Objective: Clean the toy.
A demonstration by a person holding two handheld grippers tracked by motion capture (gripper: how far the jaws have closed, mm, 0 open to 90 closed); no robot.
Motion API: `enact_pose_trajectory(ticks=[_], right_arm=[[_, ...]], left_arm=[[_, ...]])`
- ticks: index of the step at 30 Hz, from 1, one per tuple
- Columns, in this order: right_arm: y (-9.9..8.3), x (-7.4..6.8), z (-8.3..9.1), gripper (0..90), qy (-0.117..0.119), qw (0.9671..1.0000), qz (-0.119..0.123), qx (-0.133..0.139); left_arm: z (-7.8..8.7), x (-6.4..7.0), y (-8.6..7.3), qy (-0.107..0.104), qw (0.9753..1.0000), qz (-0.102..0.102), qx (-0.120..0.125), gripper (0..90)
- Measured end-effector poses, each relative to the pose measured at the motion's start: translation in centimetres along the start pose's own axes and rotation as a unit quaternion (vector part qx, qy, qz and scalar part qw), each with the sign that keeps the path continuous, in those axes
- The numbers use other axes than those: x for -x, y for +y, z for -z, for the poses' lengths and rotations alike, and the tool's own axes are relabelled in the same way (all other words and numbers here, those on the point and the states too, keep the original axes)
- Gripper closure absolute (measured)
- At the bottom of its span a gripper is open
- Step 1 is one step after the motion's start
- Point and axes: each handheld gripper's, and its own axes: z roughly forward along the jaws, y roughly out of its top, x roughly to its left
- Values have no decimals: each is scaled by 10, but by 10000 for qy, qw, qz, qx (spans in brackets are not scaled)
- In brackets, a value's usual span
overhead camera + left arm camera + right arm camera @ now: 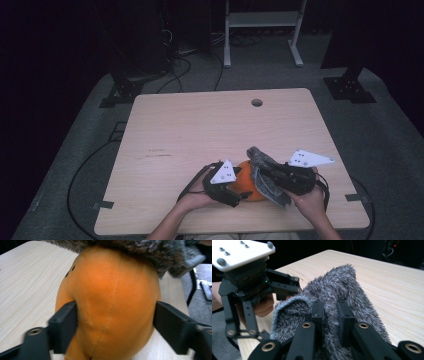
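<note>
Orange plush (110, 302) between left tool (116, 327) jaws

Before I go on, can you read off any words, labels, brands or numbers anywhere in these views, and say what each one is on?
No readable text anywhere.
Table: a faint dark mark left of centre in the high view, too small to read.
Orange plush toy: small black stitches near its top, shapes, not letters.
Grey fuzzy cloth: no label showing.
Left claw and right claw: their plates carry screws only, no print.
</note>
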Motion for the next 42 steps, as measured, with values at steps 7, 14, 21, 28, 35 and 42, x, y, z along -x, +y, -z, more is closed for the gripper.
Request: enact_pose_trajectory(ticks=[7, 14, 21, 28, 35, 42], right_arm=[[-1, -1, 4, 778, 110, 9999, 16, -90], [10, -13, -1, 778, 75, 9996, 276, 47], [-3, 13, 6, 781, -480, 9987, -132, 69], [-1, 5, -21, 780, -351, 9992, 73, -186], [-17, 16, -10, 778, -226, 9985, -8, -491], [-28, 21, 1, 774, -97, 9980, -90, -615]], left_arm=[[-13, -3, -5, -65, 9998, 162, -94, 96], [-5, 3, 0, 277, 9995, -104, 87, 321], [8, 0, 9, 894, 9956, -266, 63, 334], [3, 1, 3, 1013, 9940, -282, -306, 290], [18, -7, 6, 218, 9997, 7, 57, 271], [3, -12, 0, 660, 9966, 493, 42, 265]])
